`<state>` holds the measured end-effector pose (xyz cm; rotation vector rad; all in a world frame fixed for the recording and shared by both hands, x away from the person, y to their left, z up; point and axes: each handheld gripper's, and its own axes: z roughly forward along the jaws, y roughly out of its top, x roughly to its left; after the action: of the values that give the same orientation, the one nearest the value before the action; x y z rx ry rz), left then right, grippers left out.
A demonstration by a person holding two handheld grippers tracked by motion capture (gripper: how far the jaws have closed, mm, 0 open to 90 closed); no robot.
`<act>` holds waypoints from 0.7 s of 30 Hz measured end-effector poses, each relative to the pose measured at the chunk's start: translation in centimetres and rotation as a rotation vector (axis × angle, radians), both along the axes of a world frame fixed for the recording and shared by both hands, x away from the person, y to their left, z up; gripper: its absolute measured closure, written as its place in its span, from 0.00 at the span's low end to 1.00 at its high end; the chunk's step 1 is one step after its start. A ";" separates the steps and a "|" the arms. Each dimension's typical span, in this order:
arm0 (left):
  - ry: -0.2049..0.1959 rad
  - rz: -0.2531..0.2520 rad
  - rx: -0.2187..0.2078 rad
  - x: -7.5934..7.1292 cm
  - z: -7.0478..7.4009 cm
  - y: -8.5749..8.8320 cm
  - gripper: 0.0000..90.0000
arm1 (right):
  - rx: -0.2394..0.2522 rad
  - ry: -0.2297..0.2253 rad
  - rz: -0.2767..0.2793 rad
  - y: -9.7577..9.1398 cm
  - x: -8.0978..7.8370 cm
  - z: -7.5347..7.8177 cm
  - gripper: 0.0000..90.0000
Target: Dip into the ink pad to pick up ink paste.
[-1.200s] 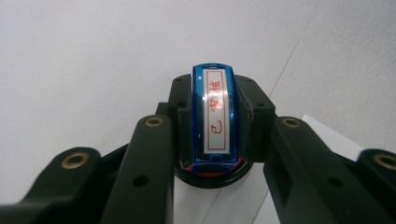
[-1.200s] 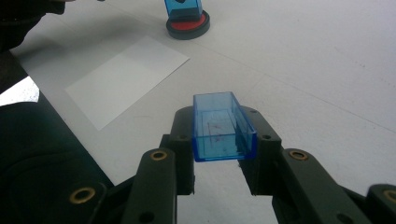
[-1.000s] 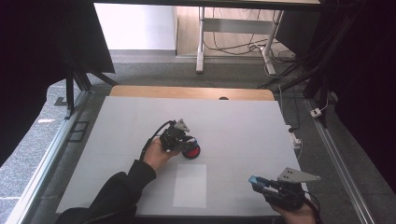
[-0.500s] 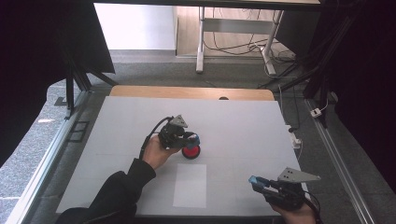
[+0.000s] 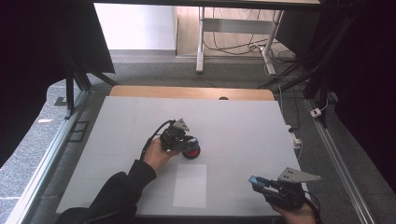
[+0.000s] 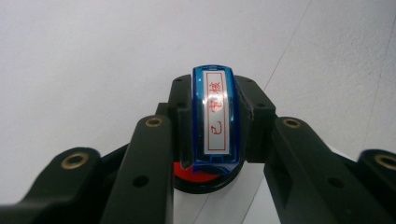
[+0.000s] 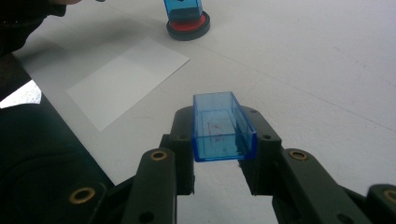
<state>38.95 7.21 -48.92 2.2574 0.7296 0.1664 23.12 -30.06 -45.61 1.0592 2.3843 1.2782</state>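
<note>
At mid-worktop (image 5: pixel 261 121), the left hand-held gripper (image 6: pixel 212 119) stayed clamped on the blue stamp (image 6: pixel 214 116), which rested on the red ink pad (image 5: pixel 191 151) — barely shifted from a second before, so inking looked under way. Near the front edge, the right hand-held gripper (image 7: pixel 223 140) kept hold of the clear blue cap (image 7: pixel 222 126), unmoved — the white paper (image 5: pixel 190 185) lay between them, unstamped as far as I could tell.

Blue stamp (image 6: pixel 215 119) on red inkpad (image 7: pixel 187 24)
</note>
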 end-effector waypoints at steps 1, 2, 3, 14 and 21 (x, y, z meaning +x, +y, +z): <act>0.002 0.000 0.003 0.0 0.0 0.0 0.78 | 0.000 0.000 0.000 0.0 0.0 0.0 0.76; 0.004 0.002 0.007 0.0 -0.1 0.0 0.78 | 0.000 0.000 0.000 0.0 0.0 0.0 0.76; 0.003 0.003 0.013 0.0 -0.1 -0.1 0.78 | 0.000 0.000 0.000 0.0 0.0 0.0 0.76; -0.053 -0.013 0.091 -0.7 0.1 -1.0 0.78 | -0.005 0.001 -0.001 0.0 0.0 0.0 0.76; -0.070 -0.015 0.118 -0.9 0.1 -1.3 0.78 | -0.007 0.001 -0.001 0.0 0.0 0.0 0.76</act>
<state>38.04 5.87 -48.78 2.3556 0.6817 0.2868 23.10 -30.01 -45.61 1.0591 2.3870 1.2689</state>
